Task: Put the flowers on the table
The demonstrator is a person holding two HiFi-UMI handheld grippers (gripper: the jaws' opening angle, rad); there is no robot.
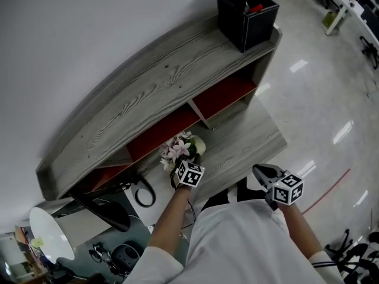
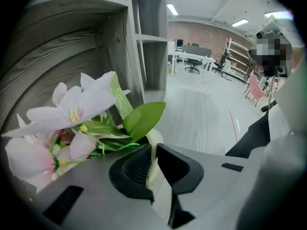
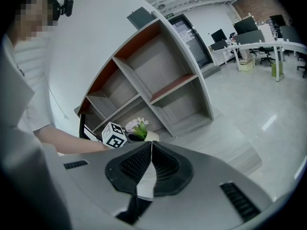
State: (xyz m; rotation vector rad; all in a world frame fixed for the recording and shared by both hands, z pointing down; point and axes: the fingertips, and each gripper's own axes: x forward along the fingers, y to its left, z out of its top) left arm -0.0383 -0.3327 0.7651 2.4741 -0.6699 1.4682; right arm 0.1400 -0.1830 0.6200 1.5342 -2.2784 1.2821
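Left gripper [image 2: 154, 163]: jaws clamped on the thin cream rim of the pot [image 2: 154, 142]; the wall runs between your pads.
Flowers [image 2: 72, 110]: pale pink blooms and green leaves that fan away from your jaws toward the shelf unit [image 1: 160, 87]. From the head view they are just ahead of your left hand, at the shelf's open, red-backed front.
Table [image 1: 249, 138]: grey wood-grain slab at the foot of the shelf, lying below the pot. Whether the base touches the top cannot be told; your gripper hides it.
Long axis: pot to blooms roughly upright, tipped a little toward the shelf. Your gripper reaches steeply down onto the rim.
Right gripper [image 3: 151, 147]: jaws together, nothing in them. It is well apart from the pot, off to the right by the table's near edge.
Nearer hand: left, already on the pot.
Judgement: the coming move looks like straight down, then a release. Level the base first, or the pot may tip on its one-sided rim hold.
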